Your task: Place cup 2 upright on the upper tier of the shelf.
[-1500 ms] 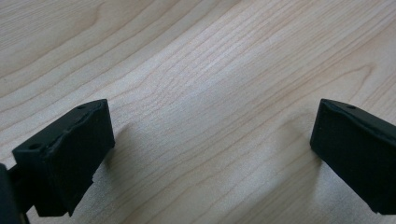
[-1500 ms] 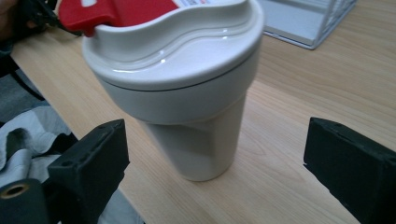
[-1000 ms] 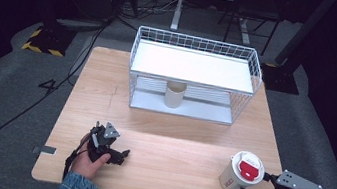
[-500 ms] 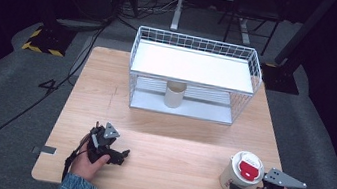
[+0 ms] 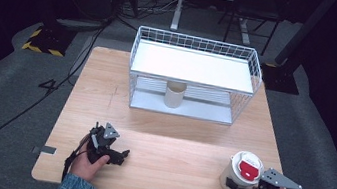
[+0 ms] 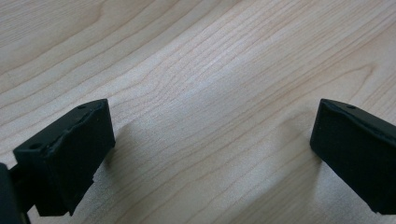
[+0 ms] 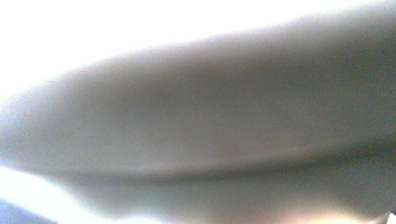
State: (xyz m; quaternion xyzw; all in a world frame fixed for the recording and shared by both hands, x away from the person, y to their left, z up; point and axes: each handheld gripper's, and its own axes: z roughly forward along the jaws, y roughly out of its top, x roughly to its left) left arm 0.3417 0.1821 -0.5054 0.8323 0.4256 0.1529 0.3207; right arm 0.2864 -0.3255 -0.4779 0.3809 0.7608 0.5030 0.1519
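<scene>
Standing on one table point(image 5: 169, 145): two cups, right gripper point(image 5: 236, 184) clamped on one cup point(image 5: 241, 170), left gripper point(image 5: 119, 155) apart.

Premises present as a lab or recording studio, not a home. A lone wooden table point(image 5: 168, 150) stands on grey floor covering amid darkness. Cables point(image 5: 133, 11) trail at upper left; hazard-striped tape point(image 5: 42, 48) left; metal stand legs point(image 5: 209, 9) top centre.

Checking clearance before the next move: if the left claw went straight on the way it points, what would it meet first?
Probably the bare wooden table: the left claw stands open, tilted down at the wood with nothing between its jaws. How close is unclear.
</scene>
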